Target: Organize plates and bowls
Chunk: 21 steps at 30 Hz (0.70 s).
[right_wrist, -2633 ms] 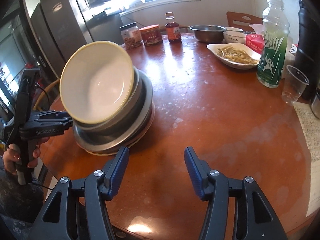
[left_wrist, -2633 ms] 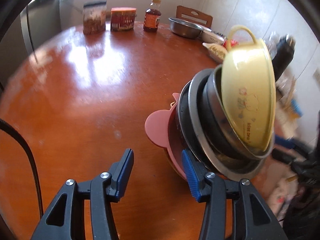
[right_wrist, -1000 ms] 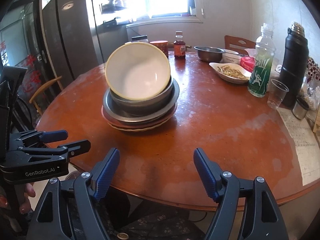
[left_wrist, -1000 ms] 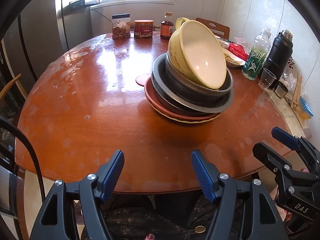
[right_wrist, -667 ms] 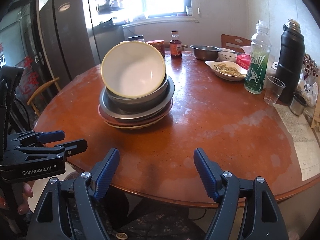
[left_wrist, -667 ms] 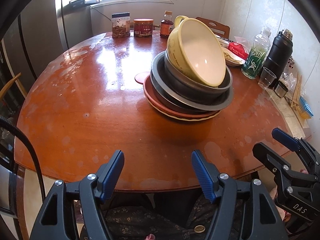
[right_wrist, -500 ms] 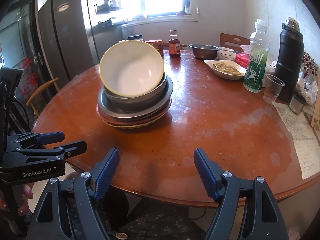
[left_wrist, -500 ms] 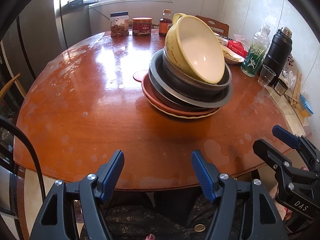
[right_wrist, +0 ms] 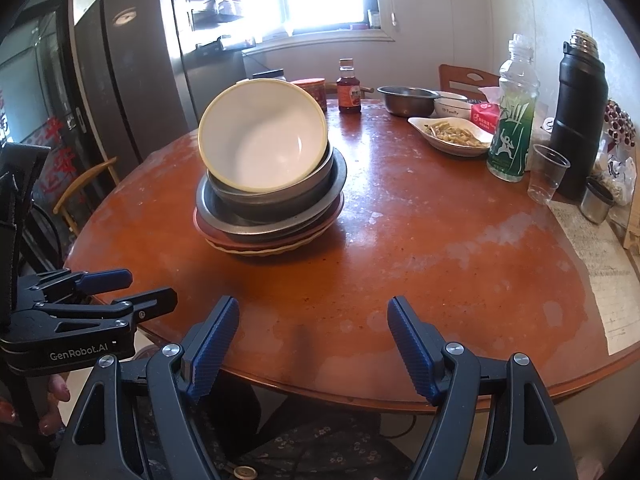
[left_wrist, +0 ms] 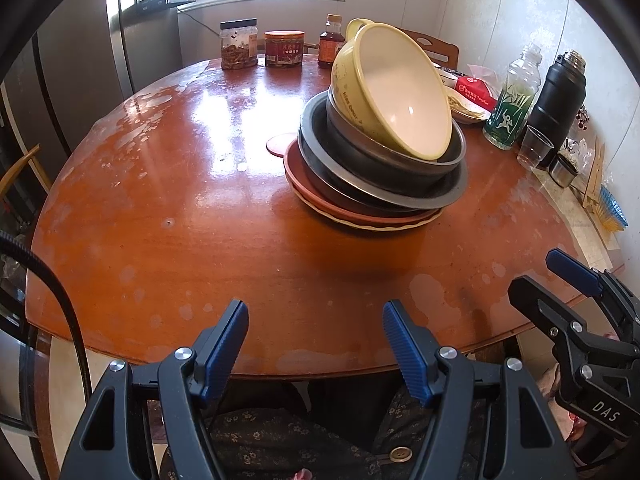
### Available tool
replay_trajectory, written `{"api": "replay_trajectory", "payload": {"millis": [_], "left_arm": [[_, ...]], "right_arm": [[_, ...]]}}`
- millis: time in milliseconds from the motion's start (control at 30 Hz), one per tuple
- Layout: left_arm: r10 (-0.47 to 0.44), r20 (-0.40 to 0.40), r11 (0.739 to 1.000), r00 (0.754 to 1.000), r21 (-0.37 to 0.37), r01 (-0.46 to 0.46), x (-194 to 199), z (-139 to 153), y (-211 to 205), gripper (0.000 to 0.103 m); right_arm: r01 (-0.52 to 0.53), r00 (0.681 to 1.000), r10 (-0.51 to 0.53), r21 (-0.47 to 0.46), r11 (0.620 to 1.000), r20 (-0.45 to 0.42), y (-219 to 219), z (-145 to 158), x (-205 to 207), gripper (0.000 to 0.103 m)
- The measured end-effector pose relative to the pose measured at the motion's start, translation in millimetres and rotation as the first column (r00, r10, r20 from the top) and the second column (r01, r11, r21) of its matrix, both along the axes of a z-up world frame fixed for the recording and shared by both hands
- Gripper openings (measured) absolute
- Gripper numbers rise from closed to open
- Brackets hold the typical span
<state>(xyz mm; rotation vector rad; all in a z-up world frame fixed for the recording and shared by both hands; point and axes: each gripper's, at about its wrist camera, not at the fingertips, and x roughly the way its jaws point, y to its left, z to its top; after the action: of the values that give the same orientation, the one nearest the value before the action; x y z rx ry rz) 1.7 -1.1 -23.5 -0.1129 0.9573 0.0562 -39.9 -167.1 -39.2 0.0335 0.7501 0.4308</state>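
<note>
Both tongs hang at the near edge of the round wooden counter (left_wrist: 160, 200), each with its blue pads spread apart and nothing between them. The left tongs (left_wrist: 316, 344) and right tongs (right_wrist: 312, 342) are side by side, well apart from the dishes.

Ahead of them, toward the counter's middle, stands the stack. A cream scalloped plate (left_wrist: 376, 227) lies at the bottom, a reddish-pink plate (left_wrist: 308, 184) on it, then a wide steel dish (left_wrist: 440, 196) and a dark steel bowl (left_wrist: 360, 148). On top a yellow bowl (left_wrist: 400, 92) with a white inside leans tilted, its mouth turned toward the tongs.

Beyond the stack, at the far edge, are a jar (left_wrist: 239, 44), a red tin (left_wrist: 284, 48) and a sauce bottle (right_wrist: 349, 87). To the right of the right tongs stand a green drink bottle (right_wrist: 512, 120), a clear plastic cup (right_wrist: 546, 178) and a black flask (right_wrist: 580, 120).
</note>
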Motion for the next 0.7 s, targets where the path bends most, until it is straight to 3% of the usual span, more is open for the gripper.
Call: {"api": "replay_trajectory", "payload": {"millis": [700], "left_arm": [[-0.001,-0.013,1.000,1.000,0.015,0.001,0.4,-1.2,-2.2,0.069]], "right_arm": [[-0.008,1.000,0.008,-0.001,1.000,-0.012,-0.9,-2.9,-0.7,0.078]]}}
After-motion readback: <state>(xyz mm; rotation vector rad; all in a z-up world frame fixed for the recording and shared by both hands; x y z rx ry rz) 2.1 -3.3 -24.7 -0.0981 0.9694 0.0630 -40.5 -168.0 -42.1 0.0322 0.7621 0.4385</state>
